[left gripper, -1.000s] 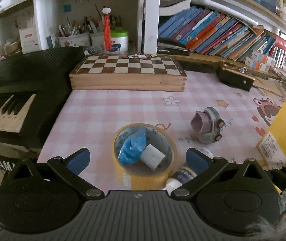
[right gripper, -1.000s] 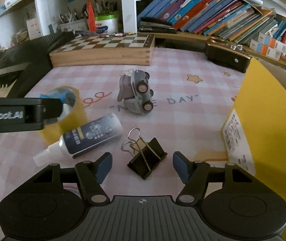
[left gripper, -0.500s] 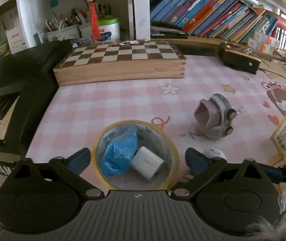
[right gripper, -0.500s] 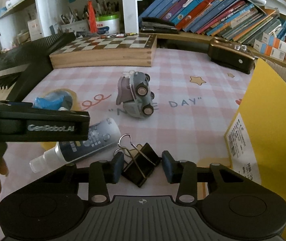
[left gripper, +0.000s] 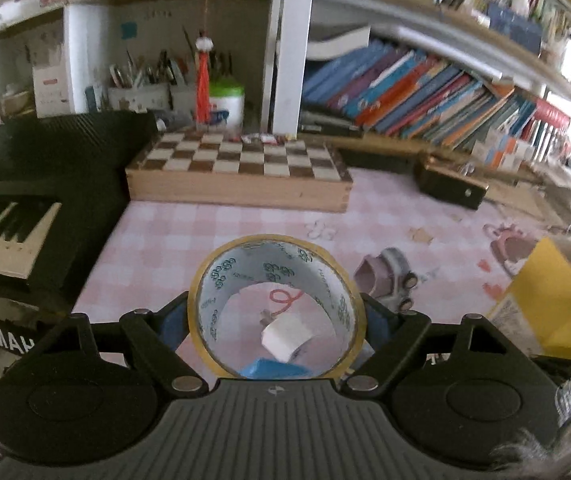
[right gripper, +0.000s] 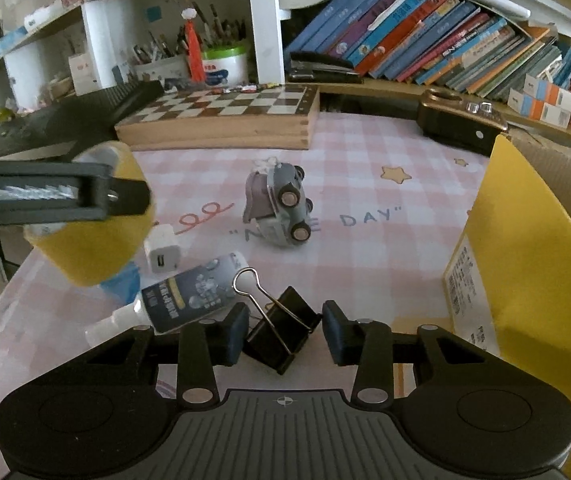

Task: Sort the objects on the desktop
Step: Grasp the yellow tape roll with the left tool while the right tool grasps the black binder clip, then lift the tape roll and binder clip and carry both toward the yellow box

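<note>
Two things are in my fingers at once. My left gripper (left gripper: 276,318) has its blue pads against both sides of the roll of yellow tape (left gripper: 275,304), the jaws closing on it, and the roll hangs clear of the pink checked tablecloth (left gripper: 213,224). From the right wrist view the same roll (right gripper: 93,252) sits tilted above the cloth, at the end of my left gripper (right gripper: 125,200). Through its hole I see the white charger cube (left gripper: 285,338) and a blue scrap (left gripper: 275,370) lying on the cloth beneath.

My right gripper (right gripper: 283,332) is narrow, its pads pinching the black binder clip (right gripper: 281,330) by its body, the wire handles (right gripper: 251,290) sticking up and forward. Whether the clip is off the cloth I cannot tell.

Just beyond the clip lies a dark spray bottle (right gripper: 189,296) on its side, its white cap toward me, with the charger cube (right gripper: 161,256) just beside it. Farther out, a grey toy car (right gripper: 279,208) is tipped on its side, wheels showing. A yellow box (right gripper: 525,280) stands at my right. At the far edge sit a wooden chessboard box (right gripper: 221,120), a black keyboard (left gripper: 25,200) to the left, and leaning books (right gripper: 425,52) on the shelf.
</note>
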Demonstrator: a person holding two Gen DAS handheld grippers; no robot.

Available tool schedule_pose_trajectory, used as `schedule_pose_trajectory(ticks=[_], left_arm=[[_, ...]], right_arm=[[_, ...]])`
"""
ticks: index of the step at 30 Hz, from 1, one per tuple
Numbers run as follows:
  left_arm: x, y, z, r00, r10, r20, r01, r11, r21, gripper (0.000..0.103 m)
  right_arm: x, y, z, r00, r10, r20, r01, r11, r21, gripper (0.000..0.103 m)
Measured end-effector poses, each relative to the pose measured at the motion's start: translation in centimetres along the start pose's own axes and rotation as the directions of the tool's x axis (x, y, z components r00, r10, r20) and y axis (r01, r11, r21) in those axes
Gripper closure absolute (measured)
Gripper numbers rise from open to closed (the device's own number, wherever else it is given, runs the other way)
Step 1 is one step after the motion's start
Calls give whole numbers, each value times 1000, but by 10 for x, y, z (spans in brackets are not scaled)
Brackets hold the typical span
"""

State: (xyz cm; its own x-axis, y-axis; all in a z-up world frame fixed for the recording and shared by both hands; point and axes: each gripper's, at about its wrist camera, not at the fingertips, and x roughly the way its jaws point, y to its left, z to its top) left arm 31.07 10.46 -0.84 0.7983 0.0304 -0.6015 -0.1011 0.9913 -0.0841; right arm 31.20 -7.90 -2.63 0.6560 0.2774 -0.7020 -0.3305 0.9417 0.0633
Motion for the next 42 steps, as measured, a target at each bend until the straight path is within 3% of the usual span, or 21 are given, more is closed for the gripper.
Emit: schedule_pose_trajectory(ticks=[7, 22, 42], left_arm=[[-45, 8, -9, 999, -14, 43, 15, 1000, -20, 20], [-104, 17, -55, 999, -52, -6, 52, 993, -109, 20], [-190, 22, -90, 992, -114, 62, 120, 987, -104, 20]], right_arm=[[-19, 1, -3, 1000, 16, 20, -15, 1000, -13, 63], [-68, 10, -15, 998, 46, 53, -44, 998, -39, 63], [-146, 38, -58, 995, 68, 76, -63, 996, -62, 63]])
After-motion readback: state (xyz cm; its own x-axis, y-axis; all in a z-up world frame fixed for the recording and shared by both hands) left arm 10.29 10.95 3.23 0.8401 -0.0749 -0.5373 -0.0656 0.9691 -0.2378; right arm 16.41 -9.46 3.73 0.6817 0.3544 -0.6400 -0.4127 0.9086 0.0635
